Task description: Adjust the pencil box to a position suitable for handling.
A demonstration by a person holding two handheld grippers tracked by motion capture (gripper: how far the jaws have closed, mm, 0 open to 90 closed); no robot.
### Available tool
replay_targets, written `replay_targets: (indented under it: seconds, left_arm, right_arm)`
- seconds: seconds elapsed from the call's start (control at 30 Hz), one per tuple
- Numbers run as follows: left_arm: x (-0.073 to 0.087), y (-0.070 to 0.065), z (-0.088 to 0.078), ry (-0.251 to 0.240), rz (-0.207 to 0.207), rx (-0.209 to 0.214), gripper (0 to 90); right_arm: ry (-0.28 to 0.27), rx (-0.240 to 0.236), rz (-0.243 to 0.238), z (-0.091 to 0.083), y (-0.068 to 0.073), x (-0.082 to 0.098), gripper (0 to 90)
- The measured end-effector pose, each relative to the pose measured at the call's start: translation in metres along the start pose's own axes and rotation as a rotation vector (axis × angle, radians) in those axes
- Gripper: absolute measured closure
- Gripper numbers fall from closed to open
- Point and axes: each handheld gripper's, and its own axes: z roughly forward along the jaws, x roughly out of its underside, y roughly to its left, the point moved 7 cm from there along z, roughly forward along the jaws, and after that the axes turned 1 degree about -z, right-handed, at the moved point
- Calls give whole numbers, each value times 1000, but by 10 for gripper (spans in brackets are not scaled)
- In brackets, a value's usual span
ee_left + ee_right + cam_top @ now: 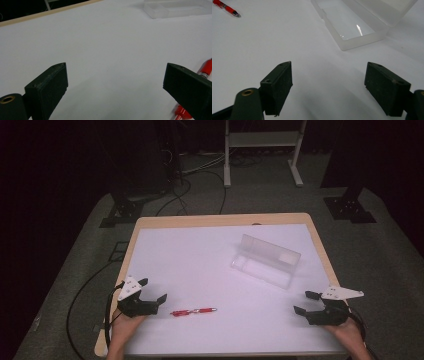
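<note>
Hovering low over the white tabletop (200, 265), left gripper (152, 297) gaping wide and gripping nothing, slim red plastic pen with a silver tip (193, 311) lying just beside its right jaw. Holding off near the right edge, right gripper (303, 302) spread wide too, empty. Sitting well apart toward the far right, clear plastic hinged case (265, 262), lid standing open, seemingly empty, though hard telling through the glare. Risking a roll: nudging that round pen with a jaw tip, sending it skittering away. Nothing blocking the path between pen and case.
</note>
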Motion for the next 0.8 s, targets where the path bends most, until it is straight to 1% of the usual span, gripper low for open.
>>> replay_targets:
  seconds: [0.03, 0.13, 0.23, 0.37, 0.43, 0.5, 0.6, 0.7, 0.8]
  left_arm:
    - [0, 1, 0, 5, 4, 1, 58]
    - [1, 3, -1, 6, -10, 12, 58]
    - [1, 3, -2, -2, -5, 13, 58]
    - [1, 2, -2, -2, -10, 19, 58]
    - [1, 0, -1, -2, 2, 21, 58]
    - [2, -1, 0, 2, 3, 30, 57]
    - [2, -1, 0, 5, 8, 29, 57]
    - [2, 0, -1, 1, 6, 31, 57]
    - [2, 1, -1, 2, 7, 27, 57]
  right_arm:
    - [6, -2, -1, 0, 0, -1, 216]
    - [10, -8, -6, 0, 0, -5, 216]
    - [5, -13, -10, -2, 0, -12, 216]
    - [-6, -18, -22, -2, 0, -23, 216]
    - [-3, -20, -32, -1, 0, -28, 216]
    - [-1, -21, -40, 0, 0, -33, 217]
    - [3, 1, -63, 3, -1, -41, 223]
    - [-7, -4, -56, 5, -2, -49, 224]
    - [6, -8, -66, 9, -1, -57, 229]
